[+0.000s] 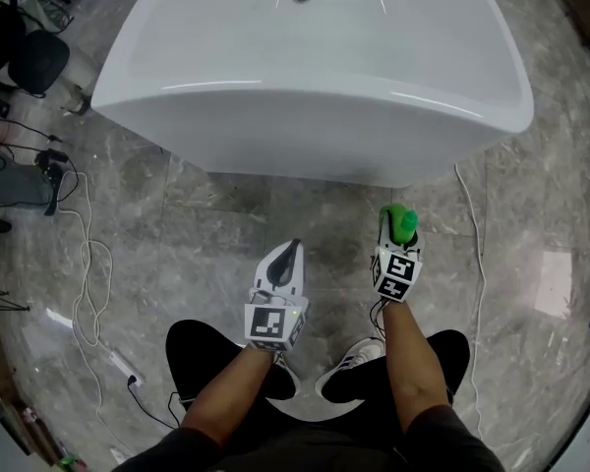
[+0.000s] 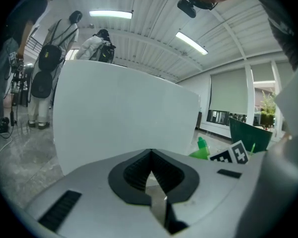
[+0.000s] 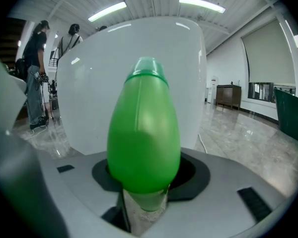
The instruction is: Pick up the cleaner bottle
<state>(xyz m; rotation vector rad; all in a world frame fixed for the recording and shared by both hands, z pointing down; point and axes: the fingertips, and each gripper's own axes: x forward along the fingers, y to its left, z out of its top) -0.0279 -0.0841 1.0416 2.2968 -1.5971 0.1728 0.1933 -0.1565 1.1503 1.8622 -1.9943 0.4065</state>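
Observation:
The green cleaner bottle [image 1: 402,222] is off the floor, clamped between the jaws of my right gripper [image 1: 395,241] in front of the white bathtub [image 1: 305,116]. In the right gripper view the bottle [image 3: 144,133] fills the middle, cap pointing away, with the right gripper [image 3: 143,202] shut around its lower part. My left gripper [image 1: 289,256] hovers to the left of it, jaws together and holding nothing. In the left gripper view the left gripper [image 2: 151,166] faces the tub wall [image 2: 119,118], and the bottle's green tip [image 2: 201,150] shows at the right.
Cables [image 1: 84,273] and a power strip [image 1: 126,367] lie on the marble floor at the left. A white cable [image 1: 477,254] runs along the right. A black chair [image 1: 37,62] stands at the top left. People [image 2: 44,68] stand beyond the tub. A dark green bin [image 2: 248,133] is at the right.

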